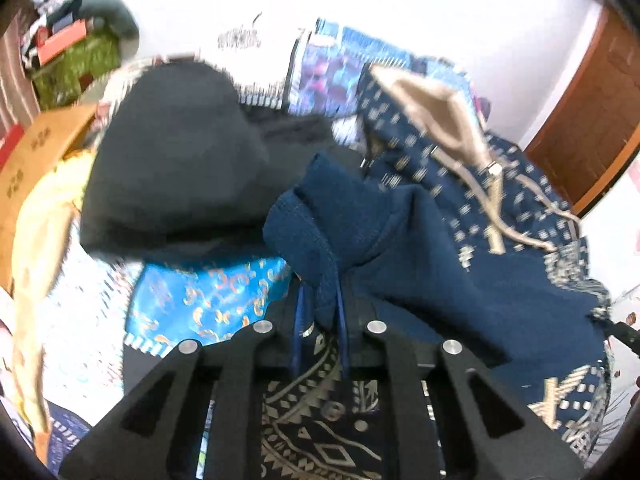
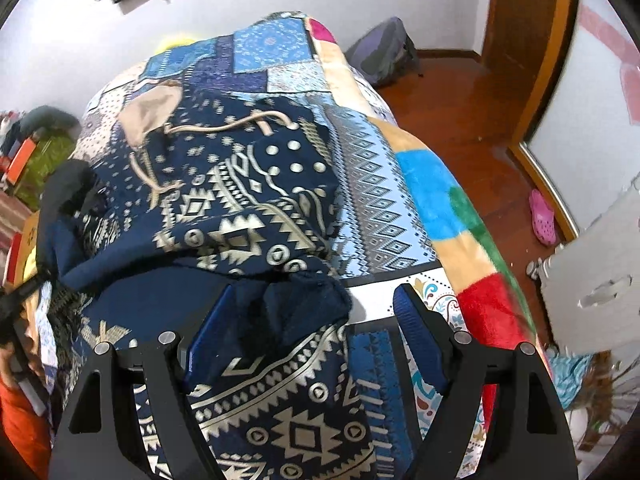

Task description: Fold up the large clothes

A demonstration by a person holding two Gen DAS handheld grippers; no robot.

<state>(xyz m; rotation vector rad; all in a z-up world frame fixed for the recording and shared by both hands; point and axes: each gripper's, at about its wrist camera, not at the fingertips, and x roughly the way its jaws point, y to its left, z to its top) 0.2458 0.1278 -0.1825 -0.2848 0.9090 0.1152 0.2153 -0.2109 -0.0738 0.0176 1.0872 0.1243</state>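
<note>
Left wrist view first: the left gripper (image 1: 320,320) has its blue pads pinched nearly together on a bunched fold of the navy patterned hoodie (image 1: 432,216), the plain inner side of the fabric rising straight out of the jaws. The rest of the hoodie trails off to the right and far side, beige hood lining (image 1: 436,108) flopped open and drawcords loose. A black garment (image 1: 172,160) sits heaped on the left, on the patchwork blanket (image 1: 328,68). Pretty blurry, so I can't tell how much cloth is really in the bite.

Right wrist view: the right gripper (image 2: 316,332) is spread wide, holding nothing. A navy edge of the hoodie (image 2: 248,200) lies between its pads, touching the left pad (image 2: 208,340) but well clear of the right one. The hoodie covers the near-left part of the blanket (image 2: 432,200).

My worry: the left pinch looks like a thick wad, so a pull could slip it or drag several layers and wreck the fold. Those loose cords could snag too.
</note>
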